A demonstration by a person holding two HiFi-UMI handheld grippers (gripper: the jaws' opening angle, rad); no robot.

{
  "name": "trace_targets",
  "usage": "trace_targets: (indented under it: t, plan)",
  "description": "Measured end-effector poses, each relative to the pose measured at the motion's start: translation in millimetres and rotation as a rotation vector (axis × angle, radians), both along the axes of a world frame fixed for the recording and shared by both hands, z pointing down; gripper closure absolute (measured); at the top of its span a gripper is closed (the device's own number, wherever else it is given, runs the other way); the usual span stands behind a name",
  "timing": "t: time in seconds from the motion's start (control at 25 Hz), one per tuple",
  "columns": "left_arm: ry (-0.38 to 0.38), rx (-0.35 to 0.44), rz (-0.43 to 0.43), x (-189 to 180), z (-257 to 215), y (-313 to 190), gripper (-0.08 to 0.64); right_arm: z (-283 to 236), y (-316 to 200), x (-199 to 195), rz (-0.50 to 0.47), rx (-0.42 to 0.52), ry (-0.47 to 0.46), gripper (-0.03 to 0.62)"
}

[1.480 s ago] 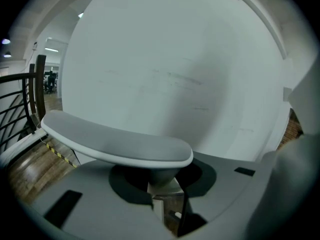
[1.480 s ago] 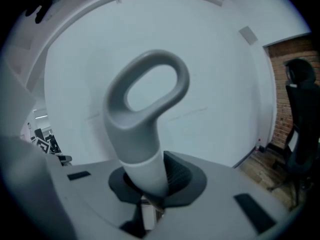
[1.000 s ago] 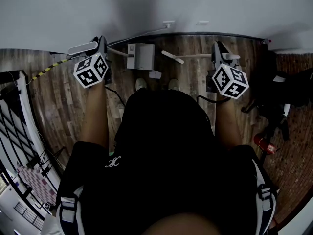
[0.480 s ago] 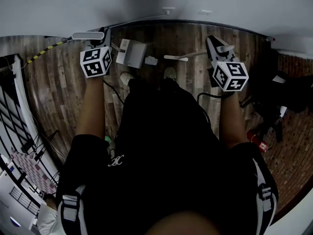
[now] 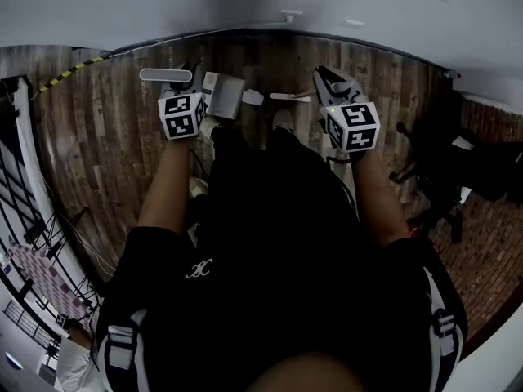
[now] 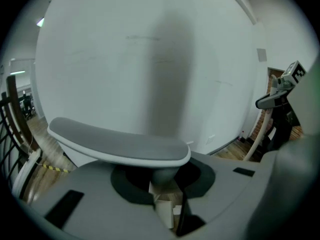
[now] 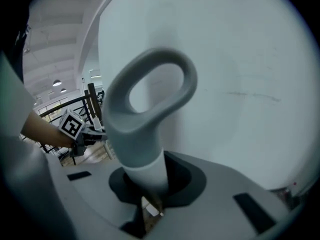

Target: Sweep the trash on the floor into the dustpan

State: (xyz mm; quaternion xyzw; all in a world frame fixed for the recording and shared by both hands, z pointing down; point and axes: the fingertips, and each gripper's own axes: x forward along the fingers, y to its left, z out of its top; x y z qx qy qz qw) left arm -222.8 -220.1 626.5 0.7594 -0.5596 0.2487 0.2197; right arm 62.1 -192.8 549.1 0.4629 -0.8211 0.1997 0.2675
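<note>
In the head view a white dustpan point(image 5: 221, 95) stands on the wood floor by the wall. A small white scrap of trash point(image 5: 252, 100) lies right beside it. The broom's pale head point(image 5: 291, 97) rests just right of the scrap. My left gripper point(image 5: 185, 88) is shut on the dustpan's upright handle, whose flat grey top point(image 6: 120, 142) fills the left gripper view above my left gripper point(image 6: 163, 183). My right gripper point(image 5: 328, 86) is shut on the broom's handle, and its grey loop end point(image 7: 150, 99) rises out of my right gripper point(image 7: 148, 188).
A white wall with a dark baseboard point(image 5: 270, 33) runs just beyond the dustpan. A black railing point(image 5: 20, 178) and yellow-black tape point(image 5: 69, 72) are at left. Dark equipment on legs point(image 5: 458, 178) stands on the brick floor at right. The person's shoes point(image 5: 283, 121) are near the broom.
Both grippers have drawn inward and closer together. The dustpan and the broom head have shifted with them, and the scrap now lies close against the dustpan.
</note>
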Motion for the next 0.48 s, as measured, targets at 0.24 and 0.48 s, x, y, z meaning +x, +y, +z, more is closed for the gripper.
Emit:
trace_targets:
  t: [0.24,0.48]
  plan:
    - [0.041,-0.023,-0.124,-28.0,7.7,11.0,0.477,3.3,-17.6,-61.5,0.05,-0.027,-0.02,0.545]
    - [0.058,-0.024,-0.14,-42.5,8.7,14.1,0.477,-1.0,-42.2,-86.2,0.095,-0.048,-0.105,0.543]
